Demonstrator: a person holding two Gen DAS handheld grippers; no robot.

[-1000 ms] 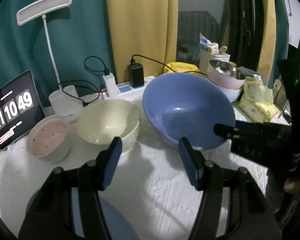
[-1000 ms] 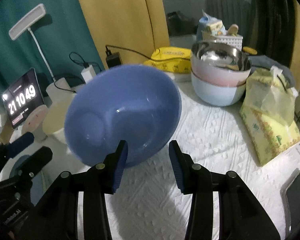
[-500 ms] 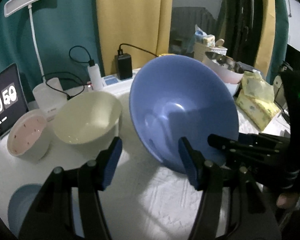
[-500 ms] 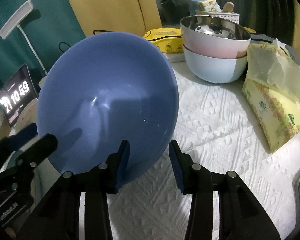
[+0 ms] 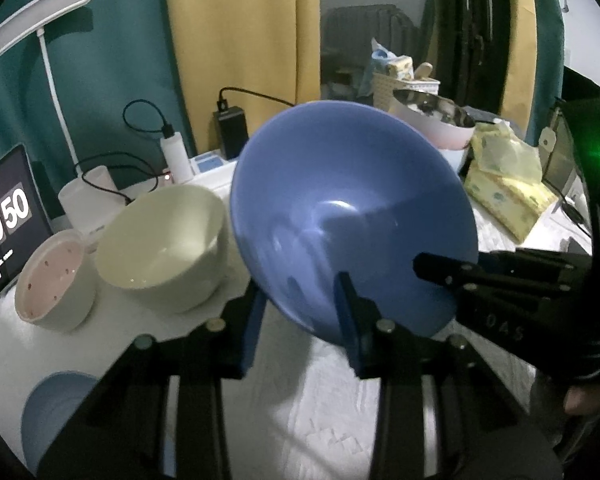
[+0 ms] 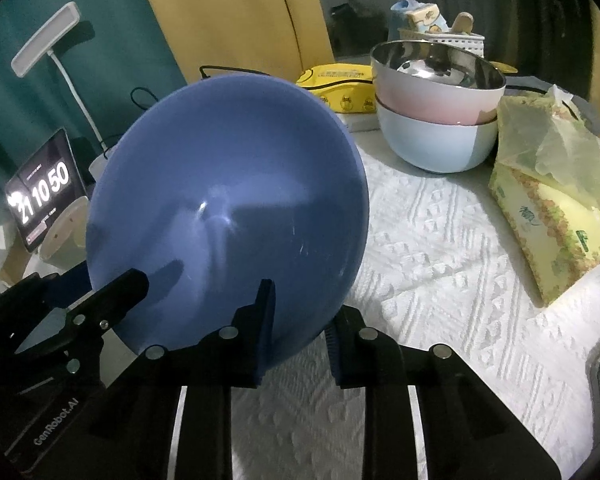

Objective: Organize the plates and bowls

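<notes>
A large blue bowl is tilted up off the white cloth, its inside facing me; it also shows in the right wrist view. My left gripper has closed its fingers over the bowl's lower rim. My right gripper is shut on the rim as well, one finger inside and one behind. A cream bowl and a small pink-lined pot stand to the left. A pale blue plate lies at the lower left.
A stack of a steel-lined pink bowl on a pale blue bowl stands at the back right. A tissue pack lies at the right. A clock tablet, a lamp and chargers stand along the back.
The blue bowl has been tipped up from lying on the cloth and raised toward me. My left gripper's fingers have closed onto its rim.
</notes>
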